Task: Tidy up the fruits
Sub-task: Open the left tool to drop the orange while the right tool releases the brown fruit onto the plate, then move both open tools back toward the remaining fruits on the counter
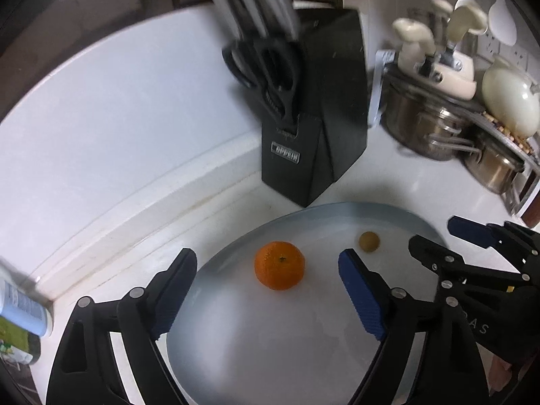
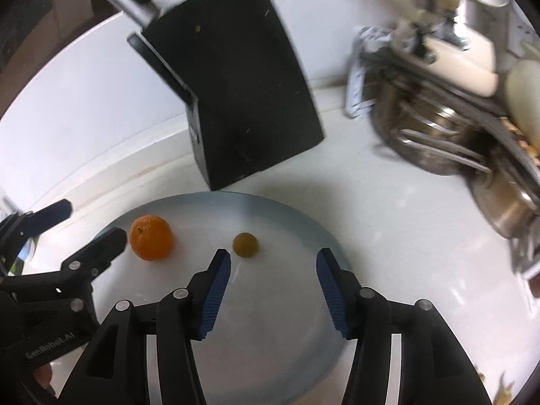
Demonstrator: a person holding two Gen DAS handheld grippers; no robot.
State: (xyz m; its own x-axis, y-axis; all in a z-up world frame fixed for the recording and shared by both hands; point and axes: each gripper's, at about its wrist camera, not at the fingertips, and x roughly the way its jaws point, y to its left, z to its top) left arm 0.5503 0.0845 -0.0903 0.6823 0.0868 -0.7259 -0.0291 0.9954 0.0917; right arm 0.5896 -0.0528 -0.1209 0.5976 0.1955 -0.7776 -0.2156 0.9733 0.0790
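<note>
Fruits, a mandarin (image 1: pixel 279 265) and a small olive-brown fruit (image 1: pixel 369 241), were seated apart on the pale round plate (image 1: pixel 303 337), while the left gripper (image 1: pixel 266 290) and right gripper (image 2: pixel 274 280) were held open above it, gripping nothing.

Bare counter (image 2: pixel 388 236) between knife block (image 2: pixel 236 77) and pots (image 2: pixel 438 135)
</note>
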